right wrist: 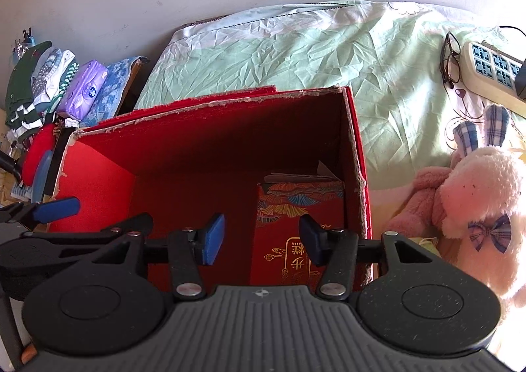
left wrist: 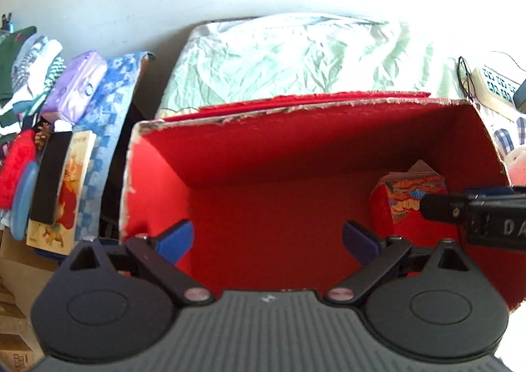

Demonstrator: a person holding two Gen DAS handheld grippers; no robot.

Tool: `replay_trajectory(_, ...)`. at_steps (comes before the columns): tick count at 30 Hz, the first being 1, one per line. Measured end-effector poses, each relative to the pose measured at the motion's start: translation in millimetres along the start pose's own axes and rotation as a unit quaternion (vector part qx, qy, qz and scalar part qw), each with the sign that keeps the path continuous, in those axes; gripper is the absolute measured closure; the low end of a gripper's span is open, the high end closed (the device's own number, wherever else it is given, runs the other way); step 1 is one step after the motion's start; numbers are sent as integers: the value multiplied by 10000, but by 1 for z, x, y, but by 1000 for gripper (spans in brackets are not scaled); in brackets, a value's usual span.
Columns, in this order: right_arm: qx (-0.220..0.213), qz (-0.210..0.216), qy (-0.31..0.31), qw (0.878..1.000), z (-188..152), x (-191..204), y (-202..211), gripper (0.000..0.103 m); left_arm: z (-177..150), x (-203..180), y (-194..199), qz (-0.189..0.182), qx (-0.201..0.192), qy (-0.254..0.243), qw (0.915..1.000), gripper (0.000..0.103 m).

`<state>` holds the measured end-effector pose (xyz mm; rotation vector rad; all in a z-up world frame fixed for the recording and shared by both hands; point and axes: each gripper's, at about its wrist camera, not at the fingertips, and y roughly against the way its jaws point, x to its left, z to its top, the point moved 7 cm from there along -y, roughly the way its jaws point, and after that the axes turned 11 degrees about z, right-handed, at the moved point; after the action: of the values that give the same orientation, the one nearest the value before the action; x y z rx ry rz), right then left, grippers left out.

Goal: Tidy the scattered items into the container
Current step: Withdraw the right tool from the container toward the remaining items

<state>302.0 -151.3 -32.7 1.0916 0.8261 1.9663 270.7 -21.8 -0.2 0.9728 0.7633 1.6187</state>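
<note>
A large red cardboard box (left wrist: 157,174) stands open on the bed, also in the right wrist view (right wrist: 358,155). Inside it, at the right wall, stands a small red patterned packet (left wrist: 397,204), seen closer in the right wrist view (right wrist: 289,227). My left gripper (left wrist: 266,239) is open and empty above the box's left half. My right gripper (right wrist: 261,239) is open and empty, its fingers either side of the packet's top without touching it. A pink plush rabbit (right wrist: 476,194) lies on the bed right of the box.
The bed has a green crumpled sheet (right wrist: 296,53). Glasses (right wrist: 448,56) and a power strip (right wrist: 493,66) lie at the far right. Left of the bed stand folded clothes (right wrist: 36,82), a purple tissue pack (right wrist: 85,89) and books (left wrist: 62,188).
</note>
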Motion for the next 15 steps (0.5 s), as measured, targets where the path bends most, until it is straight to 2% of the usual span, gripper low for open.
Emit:
replay_trajectory(4,-180,-61,-120,9997,-7,6,5,40,-8,-7,-9,329,-285,68,9990,4)
replay_trajectory(6,-240,-58,-209,9995,-10,9,8,39,-9,-14,-14,480,-422,92,9979,4)
replay_trajectory(8,-294,-74,-231,9993,-14,14,12,38,-11,-12,-15,499,-492,159,9974,4)
replay_trajectory(15,-609,-181,161,9979,-25,39,33,37,-26,10,17,581,-577,444,9957,4)
